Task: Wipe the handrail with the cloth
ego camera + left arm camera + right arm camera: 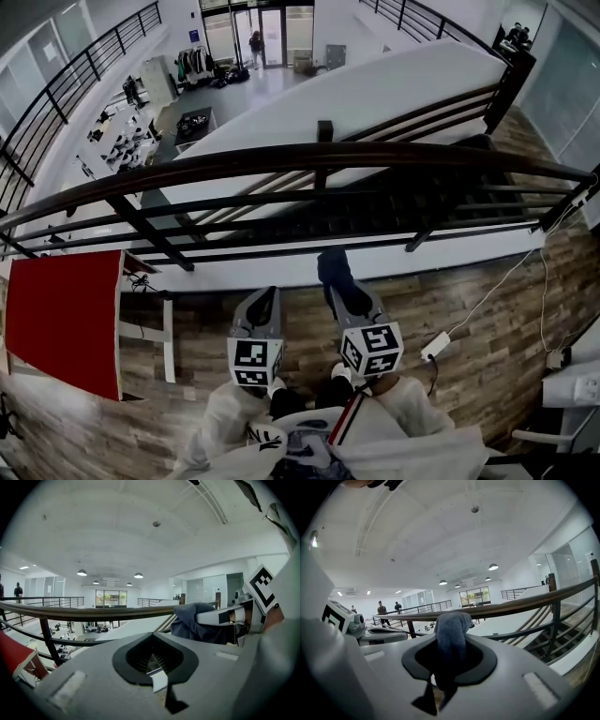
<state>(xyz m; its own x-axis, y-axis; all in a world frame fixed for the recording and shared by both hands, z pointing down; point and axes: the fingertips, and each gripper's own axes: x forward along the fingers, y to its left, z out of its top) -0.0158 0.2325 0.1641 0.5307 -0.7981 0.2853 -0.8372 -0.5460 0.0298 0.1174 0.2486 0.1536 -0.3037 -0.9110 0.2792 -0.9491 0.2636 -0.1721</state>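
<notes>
Blue-grey soft cloth (330, 265) hangs bunched from the clenched right tool (345, 292). It looks light and limp, best gripped at its folded middle. Beside it the left tool (265, 300) is closed on nothing. Beyond both runs the dark rounded wooden handrail (309, 157), not yet touched.

Under me the wood floor (469, 314) carries a red board (61, 319) on my left. On my right a white cable (487, 292) runs to what may be a power adapter (436, 346). Far below, a clothes rack (195, 64) stands near glass doors (258, 33).
</notes>
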